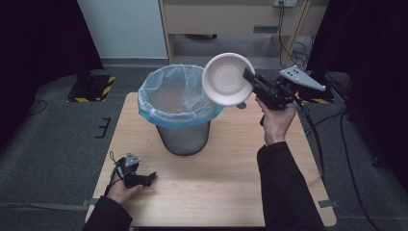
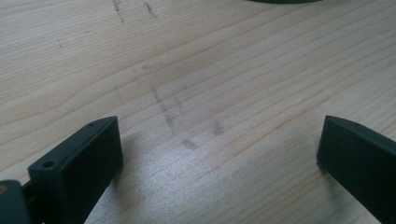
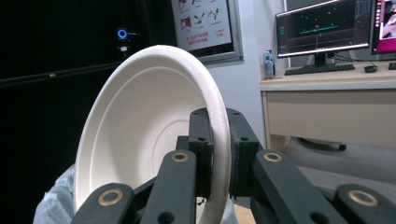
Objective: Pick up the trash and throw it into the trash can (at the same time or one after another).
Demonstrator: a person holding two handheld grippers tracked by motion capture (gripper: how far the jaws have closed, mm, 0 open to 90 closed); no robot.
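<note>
High view: bowl (image 1: 226, 78) held tilted over lined bin (image 1: 179, 108)

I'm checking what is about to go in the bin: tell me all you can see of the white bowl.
The white bowl is round and shallow, matte like moulded paper pulp, with a thick rolled rim and a ringed flat base; it looks empty. It is tipped on edge, hollow facing the camera in the high view, above the right rim of the lined bin. The right tool pinches its rim, one jaw inside, one outside. Nothing else touches it.
</note>
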